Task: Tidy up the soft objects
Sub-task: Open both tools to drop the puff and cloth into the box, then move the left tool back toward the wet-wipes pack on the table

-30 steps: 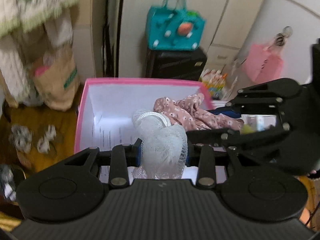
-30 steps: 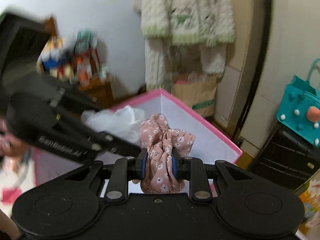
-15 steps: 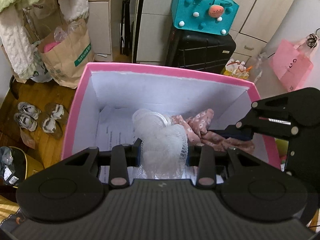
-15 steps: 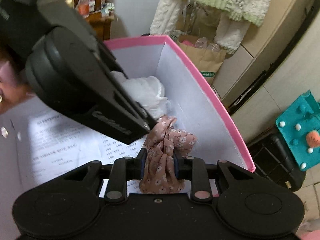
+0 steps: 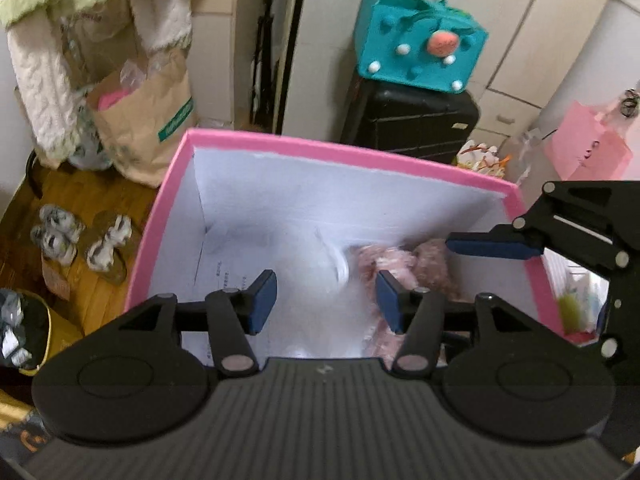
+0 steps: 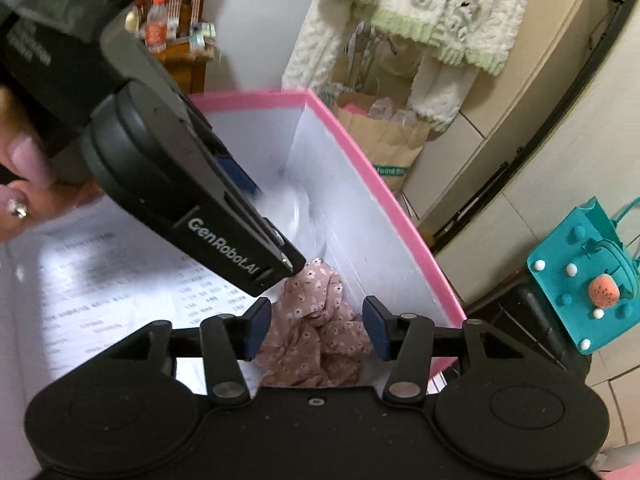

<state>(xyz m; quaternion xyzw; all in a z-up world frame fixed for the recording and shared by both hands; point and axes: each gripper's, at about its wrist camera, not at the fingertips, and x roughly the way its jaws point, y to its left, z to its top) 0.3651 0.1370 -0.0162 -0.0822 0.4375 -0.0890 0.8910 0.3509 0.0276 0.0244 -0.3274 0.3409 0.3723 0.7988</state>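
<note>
A pink-rimmed box (image 5: 340, 150) with white inner walls stands below both grippers; its rim also shows in the right wrist view (image 6: 372, 184). My left gripper (image 5: 326, 300) is open over the box. A white mesh sponge (image 5: 316, 264), blurred, is below it inside the box. My right gripper (image 6: 316, 326) is open above a pink floral cloth (image 6: 320, 332) that lies in the box corner. The cloth also shows, blurred, in the left wrist view (image 5: 404, 264). The left gripper's body crosses the right wrist view.
A brown paper bag (image 5: 148, 120) and slippers (image 5: 80, 240) are on the wooden floor left of the box. A black suitcase (image 5: 408, 124) with a teal bag (image 5: 420, 56) stands behind it. A knitted garment (image 6: 420, 12) hangs on the wall.
Both grippers have opened. The white mesh sponge and the pink floral cloth have left the fingers and dropped into the box.
</note>
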